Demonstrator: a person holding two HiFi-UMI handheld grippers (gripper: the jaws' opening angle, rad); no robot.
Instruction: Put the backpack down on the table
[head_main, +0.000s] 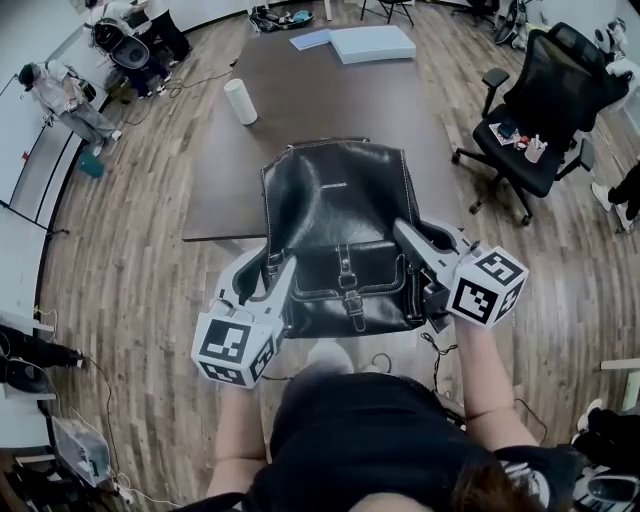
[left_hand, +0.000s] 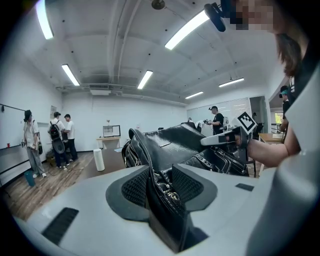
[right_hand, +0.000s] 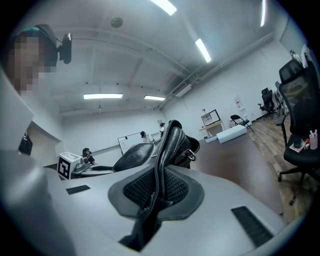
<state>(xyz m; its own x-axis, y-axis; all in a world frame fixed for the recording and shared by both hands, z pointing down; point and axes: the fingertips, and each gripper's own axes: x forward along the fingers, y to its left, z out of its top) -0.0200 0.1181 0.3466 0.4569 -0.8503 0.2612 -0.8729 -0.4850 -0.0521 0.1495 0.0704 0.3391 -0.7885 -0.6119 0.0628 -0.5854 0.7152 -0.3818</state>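
The fingers (left_hand: 134, 189) of the left gripper (left_hand: 160, 192) are held moderately apart, clamped on a thick fold of zip and leather at the left side of the backpack (head_main: 335, 230). On the other side, the right gripper (right_hand: 157, 189) is seen nearly closed, with a thin leather edge or strap pinched between its pads (right_hand: 176, 187).

The backpack is carried between the two, over the near edge of the table (head_main: 300, 110), its upper part above the table top and its lower part overhanging toward the person. Whether it touches the table yet cannot be told.

For a clean set-down, both grips should probably be kept level and carried further in over the table, so that the whole base is supported before either grip is released. The thin right-hand hold is judged the likelier to slip. The white cylinder (head_main: 240, 101) toward the table's far left is well clear.

The backpack is of glossy black leather, with pale stitching, a front pocket closed by a buckled strap, and a soft, slumping body.
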